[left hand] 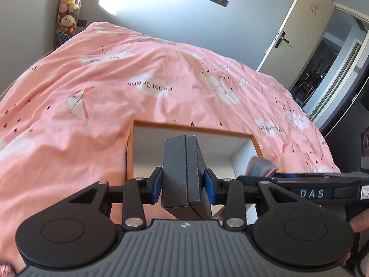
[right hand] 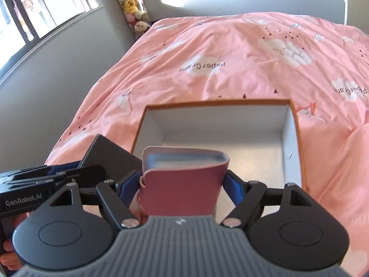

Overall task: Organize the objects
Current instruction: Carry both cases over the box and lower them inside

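Note:
My left gripper (left hand: 183,184) is shut on a dark grey box-like case (left hand: 182,173), held upright above the near edge of an open cardboard box (left hand: 198,128) with orange rim and white inside. My right gripper (right hand: 183,183) is shut on a pink wallet-like card holder (right hand: 184,184) with grey-blue leaves inside, held over the same box (right hand: 216,102). In the right wrist view the dark case (right hand: 108,155) and the left gripper (right hand: 64,170) show at the left. In the left wrist view the pink holder (left hand: 260,166) shows at the right, beside the right gripper's body.
The box lies on a bed with a pink quilt (left hand: 115,80) printed with clouds. A tall clear tube of plush toys (right hand: 132,4) stands in the corner by the window. A door (left hand: 297,25) stands at the right, with a dark doorway beside it.

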